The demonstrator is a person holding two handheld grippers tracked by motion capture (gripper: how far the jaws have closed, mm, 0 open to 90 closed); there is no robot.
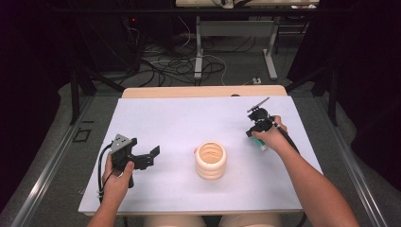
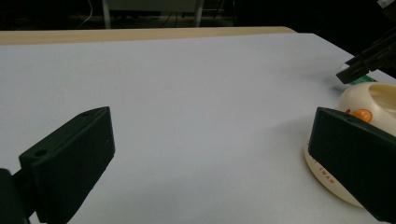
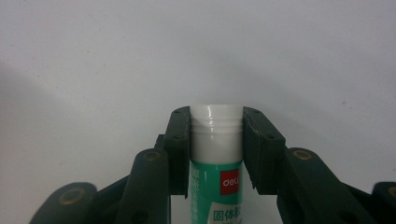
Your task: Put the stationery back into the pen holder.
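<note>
Counted on the white table [image 1: 165,123]: two grippers, one glue stick, one cream holder.

The right gripper [image 1: 257,137] was clamped on the glue stick [image 3: 215,154], its jaws pressed against both sides of the tube near the white cap. The left gripper [image 1: 144,158] was spread wide with nothing between its jaws, held low over the left part of the table.

The glue stick: a round tube, white ribbed cap and collar at the top, green body below with a red label patch and white characters. In the high view it showed as a small green and white end [image 1: 261,145] beneath the right hand, at the table's right side and close to its surface; whether it touched the surface I could not tell.

The cream holder [image 1: 211,161], ringed and open-topped, stood near mid-table between the two grippers, apart from both. An orange detail showed on it in the left gripper view [image 2: 362,114].
</note>
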